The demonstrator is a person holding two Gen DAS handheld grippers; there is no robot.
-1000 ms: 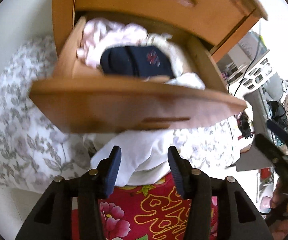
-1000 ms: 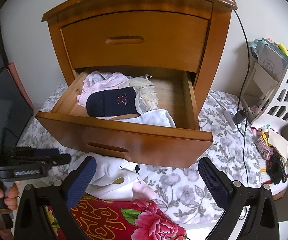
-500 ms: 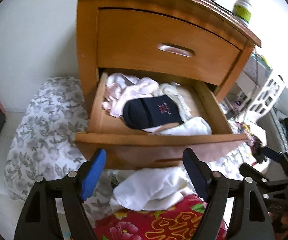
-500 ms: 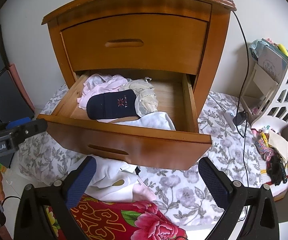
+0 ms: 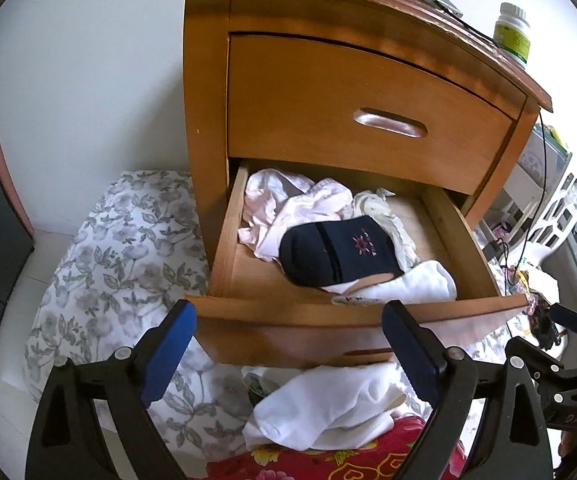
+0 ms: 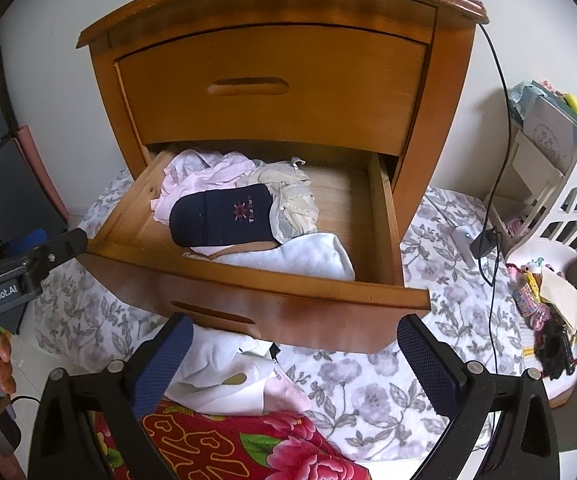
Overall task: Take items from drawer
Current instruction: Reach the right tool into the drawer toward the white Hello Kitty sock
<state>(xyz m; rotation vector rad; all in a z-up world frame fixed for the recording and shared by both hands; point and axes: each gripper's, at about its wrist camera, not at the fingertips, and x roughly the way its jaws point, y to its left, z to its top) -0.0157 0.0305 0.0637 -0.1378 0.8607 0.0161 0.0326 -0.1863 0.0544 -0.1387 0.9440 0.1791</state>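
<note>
Drawer (image 5: 352, 312): lower one, pulled open. 
Still inside: navy sock (image 5: 338, 254), pink garment (image 5: 288, 204), white cloth (image 5: 408, 284). 
Already out: white garment (image 5: 328, 408), on the bedding below. 
Left tool (image 5: 288, 352): jaws just opened wide, empty. 
Right tool (image 6: 292, 364): wide, empty.

My left tool (image 5: 288, 344) has just spread its jaws wide, letting go of the white garment (image 5: 328, 412), and tipped up toward the open drawer (image 5: 352, 312).
</note>
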